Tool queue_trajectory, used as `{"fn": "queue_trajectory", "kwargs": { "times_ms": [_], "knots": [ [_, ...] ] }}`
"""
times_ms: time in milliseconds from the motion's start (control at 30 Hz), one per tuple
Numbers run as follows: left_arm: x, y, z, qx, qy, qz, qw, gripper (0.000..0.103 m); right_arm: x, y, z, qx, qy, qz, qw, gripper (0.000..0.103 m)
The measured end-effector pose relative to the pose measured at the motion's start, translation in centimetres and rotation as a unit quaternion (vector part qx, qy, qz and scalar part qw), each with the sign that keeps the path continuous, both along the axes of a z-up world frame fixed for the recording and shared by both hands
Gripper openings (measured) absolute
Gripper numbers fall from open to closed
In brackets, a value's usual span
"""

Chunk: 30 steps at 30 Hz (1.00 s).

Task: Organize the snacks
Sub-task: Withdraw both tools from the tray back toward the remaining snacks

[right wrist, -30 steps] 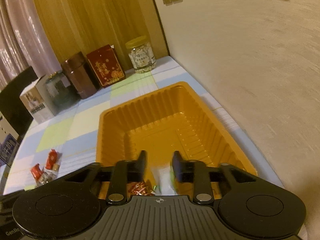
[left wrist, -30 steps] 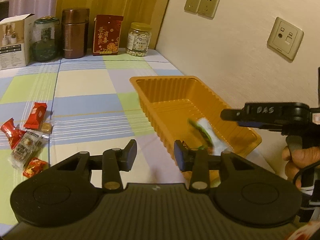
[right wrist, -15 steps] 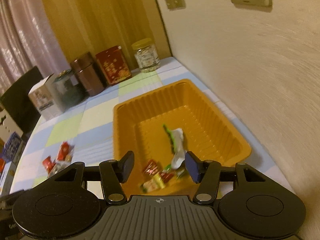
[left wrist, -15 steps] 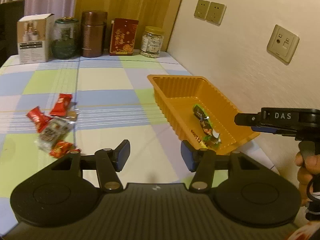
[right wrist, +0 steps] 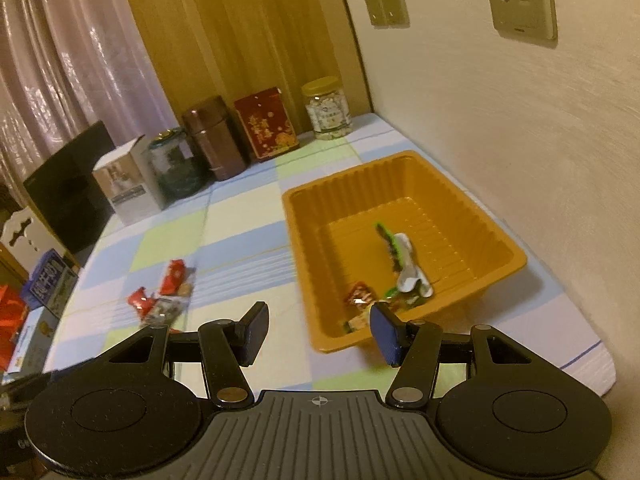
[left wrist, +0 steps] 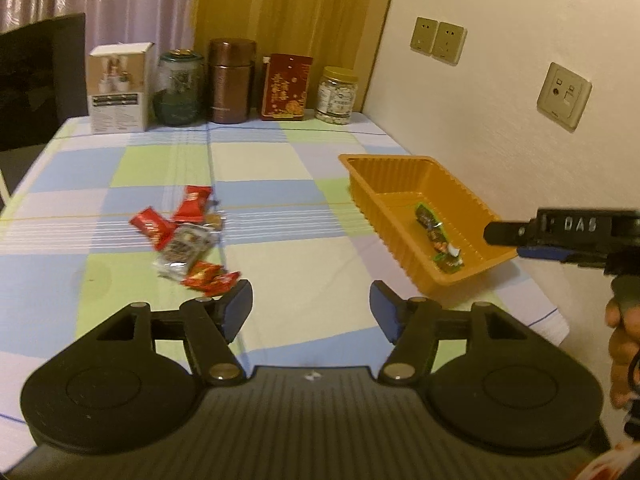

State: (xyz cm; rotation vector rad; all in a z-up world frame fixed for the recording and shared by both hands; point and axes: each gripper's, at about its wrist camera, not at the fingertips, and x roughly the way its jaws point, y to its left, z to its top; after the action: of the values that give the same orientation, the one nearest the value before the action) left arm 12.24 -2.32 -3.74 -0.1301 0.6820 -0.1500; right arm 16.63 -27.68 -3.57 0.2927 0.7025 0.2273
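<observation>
Two wrist cameras above the table (left wrist: 280, 168)
Both look forward and down, sharing the orange tray (left wrist: 384, 168) (right wrist: 304, 216) and far wall.

One orange tray (right wrist: 496, 236) sits on the worktop (left wrist: 280, 168); at least three wrapped snacks (right wrist: 404, 256) lie inside it, the exact number unclear; one loose pile of snacks (left wrist: 188, 236) holds about four red packets and one silvery packet; five containers (left wrist: 232, 80) line the far edge: one white box, one green jar, one brown canister, one red box, one yellow-lidded jar; three wall plates (left wrist: 564, 96).
</observation>
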Motion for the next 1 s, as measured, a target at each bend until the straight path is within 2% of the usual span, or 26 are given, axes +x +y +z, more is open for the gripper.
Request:
{"fn": "queue_trajectory", "kwargs": {
  "times_ms": [233,533,767,1000],
  "knots": [
    [-2.5,2.9,0.3,0.008,0.001,0.028,0.9996,0.064,-1.6,2.4,0.3,0.008,-0.001,0.022,1.000,0.056],
    [-3.1,6.3,0.1,0.019,0.001,0.053,0.9984,0.064,-2.3,5.3,-1.1,0.005,0.009,0.048,0.999,0.056],
    [-2.0,8.3,-0.5,0.032,0.002,0.058,0.9978,0.064,-1.6,8.0,-2.5,-0.007,0.006,0.082,0.997,0.056],
    [0.5,10.2,-2.9,0.050,0.017,0.044,0.9976,0.064,0.7,11.5,-5.3,-0.029,0.006,0.130,0.991,0.056]
  ]
}}
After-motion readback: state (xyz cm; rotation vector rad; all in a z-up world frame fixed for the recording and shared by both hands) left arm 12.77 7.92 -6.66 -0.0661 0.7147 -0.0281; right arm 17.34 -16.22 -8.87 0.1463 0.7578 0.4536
